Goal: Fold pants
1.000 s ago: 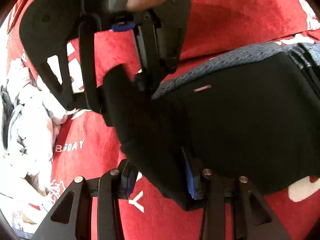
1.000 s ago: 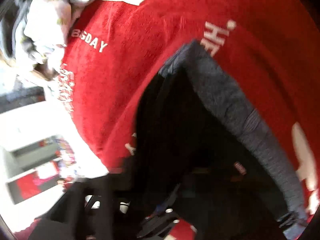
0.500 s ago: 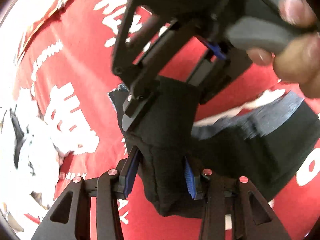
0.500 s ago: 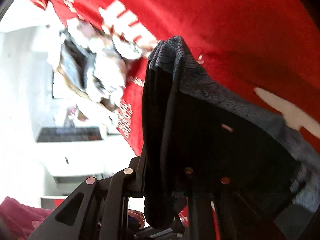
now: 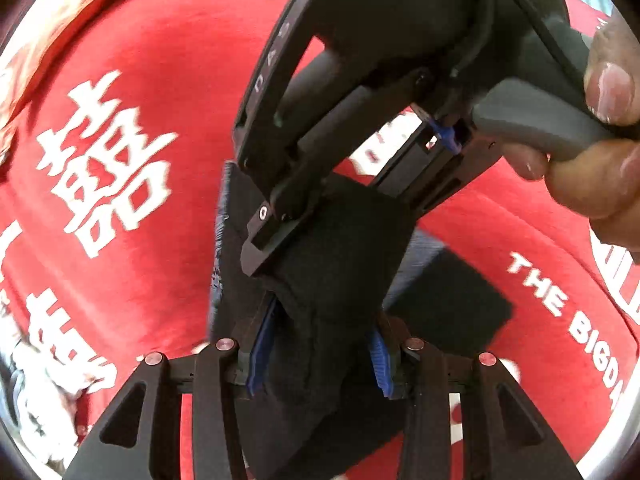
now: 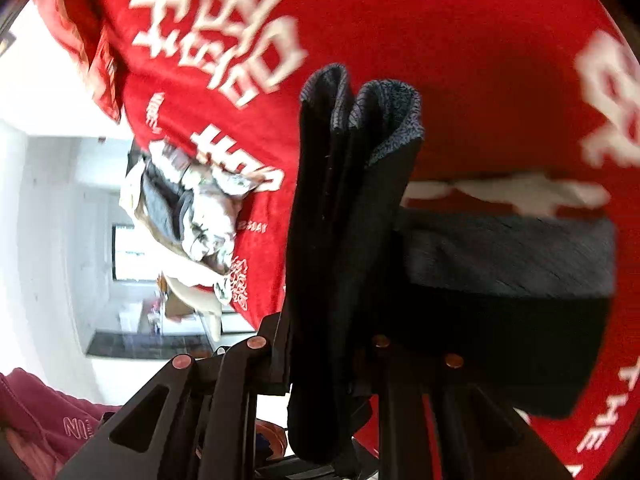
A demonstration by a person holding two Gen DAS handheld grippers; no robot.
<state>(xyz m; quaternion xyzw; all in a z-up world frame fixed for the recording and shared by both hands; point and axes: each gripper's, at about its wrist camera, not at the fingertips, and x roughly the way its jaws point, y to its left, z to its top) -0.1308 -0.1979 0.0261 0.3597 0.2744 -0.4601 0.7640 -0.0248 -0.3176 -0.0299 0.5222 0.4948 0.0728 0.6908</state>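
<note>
The black pants [image 5: 336, 248] with a grey knit waistband [image 6: 500, 260] hang above the red cloth, bunched into a thick fold. My left gripper [image 5: 320, 344] is shut on one wad of the black fabric, its blue pads [image 5: 260, 344] pressing from both sides. In the left wrist view my right gripper [image 5: 332, 220] pinches the same fold just beyond, with a person's hand [image 5: 600, 100] on its grey trigger. In its own view the right gripper [image 6: 328, 340] holds the doubled fabric [image 6: 332, 200] upright between its fingers. Its jaws are opening slightly with the fabric still between them.
A red cloth with white lettering [image 6: 460, 60] covers the surface below. A pile of pale and grey clothes [image 6: 192, 208] lies at its far edge. A maroon sleeve [image 6: 36, 420] shows at the lower left, with a white room beyond the cloth's edge.
Both grippers have risen and swung across the red cloth with the pants. The fabric, which lay spread on the cloth, now hangs bunched between them, and the two grippers have come close together.
</note>
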